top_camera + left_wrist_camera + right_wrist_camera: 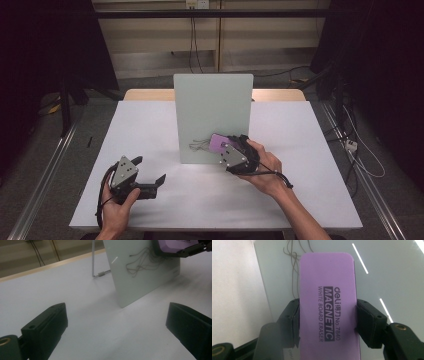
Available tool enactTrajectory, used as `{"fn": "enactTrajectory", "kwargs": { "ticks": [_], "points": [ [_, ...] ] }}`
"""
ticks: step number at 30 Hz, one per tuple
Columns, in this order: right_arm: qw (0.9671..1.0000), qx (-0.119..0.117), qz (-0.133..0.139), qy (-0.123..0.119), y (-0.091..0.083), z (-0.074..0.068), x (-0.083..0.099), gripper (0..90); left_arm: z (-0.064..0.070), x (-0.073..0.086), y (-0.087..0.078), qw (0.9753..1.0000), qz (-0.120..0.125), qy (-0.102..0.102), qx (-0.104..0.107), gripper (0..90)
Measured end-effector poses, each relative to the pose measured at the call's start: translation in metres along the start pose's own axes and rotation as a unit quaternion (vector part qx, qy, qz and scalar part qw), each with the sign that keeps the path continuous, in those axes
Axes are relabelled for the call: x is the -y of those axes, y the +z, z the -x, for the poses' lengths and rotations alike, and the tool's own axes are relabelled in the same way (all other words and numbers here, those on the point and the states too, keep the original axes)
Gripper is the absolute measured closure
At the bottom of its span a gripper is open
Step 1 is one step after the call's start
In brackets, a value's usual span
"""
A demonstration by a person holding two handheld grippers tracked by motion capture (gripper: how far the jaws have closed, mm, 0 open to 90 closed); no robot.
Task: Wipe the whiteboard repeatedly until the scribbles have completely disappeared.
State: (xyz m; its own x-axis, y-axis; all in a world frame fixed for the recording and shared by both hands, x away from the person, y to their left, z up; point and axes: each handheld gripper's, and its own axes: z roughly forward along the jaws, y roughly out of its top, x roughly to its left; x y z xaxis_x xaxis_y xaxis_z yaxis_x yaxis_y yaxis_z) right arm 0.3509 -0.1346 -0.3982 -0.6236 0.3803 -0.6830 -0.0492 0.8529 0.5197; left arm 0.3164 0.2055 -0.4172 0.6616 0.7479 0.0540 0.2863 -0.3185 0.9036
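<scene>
A pale green-white board [212, 117] stands upright at the middle of the high view, on a white worktop [300, 150]. Thin grey scribbled lines [199, 145] mark the board's lower part. Just right of the scribble, the right gripper [231, 148] presses a purple whiteboard eraser [218, 143] against the board's face, its jaws closed on the eraser's two long sides. In the right gripper view the eraser [327, 302] runs up the centre of the frame, printed "MAGNETIC WHITE BOARD ERASER", with the scribble [293, 270] above and to its left. In the lower left of the high view, the left gripper [150, 184] rests low over the worktop, well apart from the board, its jaws spread wide and holding nothing. Beyond the worktop lie a grey floor, metal rails at both sides, cables, and a light wall at the top of the frame.
</scene>
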Motion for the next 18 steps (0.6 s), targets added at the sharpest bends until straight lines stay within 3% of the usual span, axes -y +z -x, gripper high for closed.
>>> {"fn": "enactTrajectory", "kwargs": {
  "ticks": [16,18],
  "points": [
    [0.9999,0.012,-0.004,-0.004,0.0037,-0.0038,0.0007,42.0,0.0002,0.0006,-0.0011,1.0,-0.001,-0.002,0.001,3.7],
    [0.9999,0.008,-0.002,0.007,0.0037,-0.003,0.001,42.0,0.0003,0.0006,-0.0012,1.0,-0.001,-0.002,0.001,3.7]
  ]
}}
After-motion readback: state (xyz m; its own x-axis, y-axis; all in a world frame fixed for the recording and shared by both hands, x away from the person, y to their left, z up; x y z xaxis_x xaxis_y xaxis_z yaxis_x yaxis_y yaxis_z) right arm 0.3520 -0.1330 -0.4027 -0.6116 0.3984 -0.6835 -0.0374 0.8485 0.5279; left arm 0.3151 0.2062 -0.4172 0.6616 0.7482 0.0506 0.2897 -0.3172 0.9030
